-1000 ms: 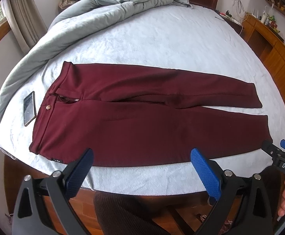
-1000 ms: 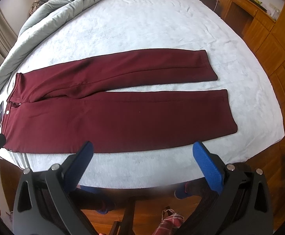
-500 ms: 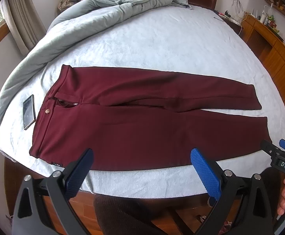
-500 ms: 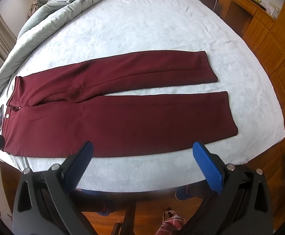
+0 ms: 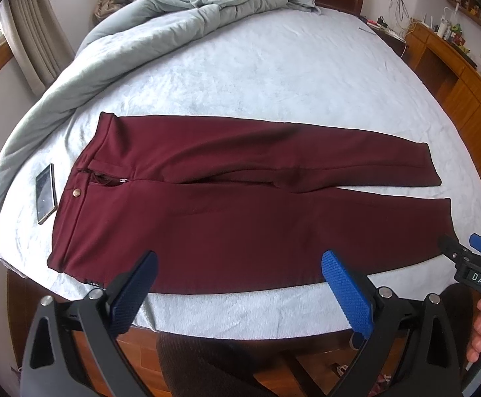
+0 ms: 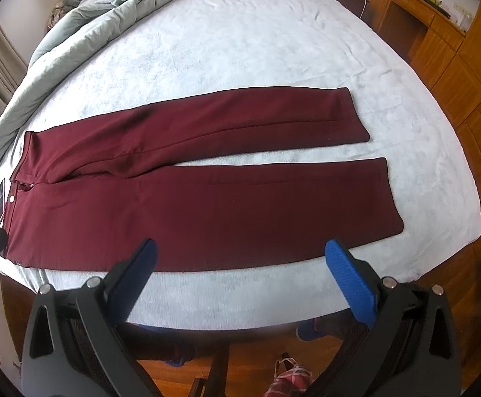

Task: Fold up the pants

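Dark red pants (image 5: 240, 205) lie flat and spread out on the bed, waistband at the left, both legs running right; they also show in the right wrist view (image 6: 207, 198). My left gripper (image 5: 238, 284) is open and empty, hovering over the near edge of the pants by the hip. My right gripper (image 6: 240, 274) is open and empty, over the near leg's lower edge. The right gripper also shows at the right edge of the left wrist view (image 5: 472, 264).
A phone (image 5: 46, 193) lies on the light blue sheet (image 5: 273, 66) just left of the waistband. A grey duvet (image 5: 161, 29) is bunched along the far left of the bed. Wooden cabinets (image 6: 455, 59) stand at the right.
Both grippers have moved slightly forward over the bed edge; the pants sit a little lower in both views. The pants have not moved.
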Demonstrator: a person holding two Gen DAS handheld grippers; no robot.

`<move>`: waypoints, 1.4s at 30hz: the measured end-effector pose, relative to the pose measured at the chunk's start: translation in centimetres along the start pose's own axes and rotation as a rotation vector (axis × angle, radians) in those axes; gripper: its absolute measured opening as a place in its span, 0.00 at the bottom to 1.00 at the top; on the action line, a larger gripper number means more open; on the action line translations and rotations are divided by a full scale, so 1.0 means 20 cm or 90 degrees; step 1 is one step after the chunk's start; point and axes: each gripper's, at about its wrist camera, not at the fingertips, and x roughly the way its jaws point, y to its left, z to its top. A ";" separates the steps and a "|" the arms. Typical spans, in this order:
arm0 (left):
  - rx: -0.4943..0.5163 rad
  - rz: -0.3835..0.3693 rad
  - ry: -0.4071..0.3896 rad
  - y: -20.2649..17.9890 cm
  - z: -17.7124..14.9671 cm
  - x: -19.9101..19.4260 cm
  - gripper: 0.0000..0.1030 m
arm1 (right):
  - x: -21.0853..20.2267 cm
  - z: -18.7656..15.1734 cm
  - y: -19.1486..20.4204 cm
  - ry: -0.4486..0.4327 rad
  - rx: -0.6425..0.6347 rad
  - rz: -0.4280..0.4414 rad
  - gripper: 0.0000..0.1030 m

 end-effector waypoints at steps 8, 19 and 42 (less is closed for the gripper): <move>0.004 -0.015 0.023 -0.02 0.10 0.13 0.96 | 0.10 0.14 -0.13 0.005 -0.002 0.041 0.98; 0.080 -0.101 0.071 -0.25 0.64 0.69 0.96 | 0.90 0.96 -0.84 0.086 -0.030 -0.042 0.97; 0.289 -0.354 0.130 -0.83 1.07 1.28 0.96 | 0.76 1.08 -1.15 -0.027 -0.107 0.210 0.20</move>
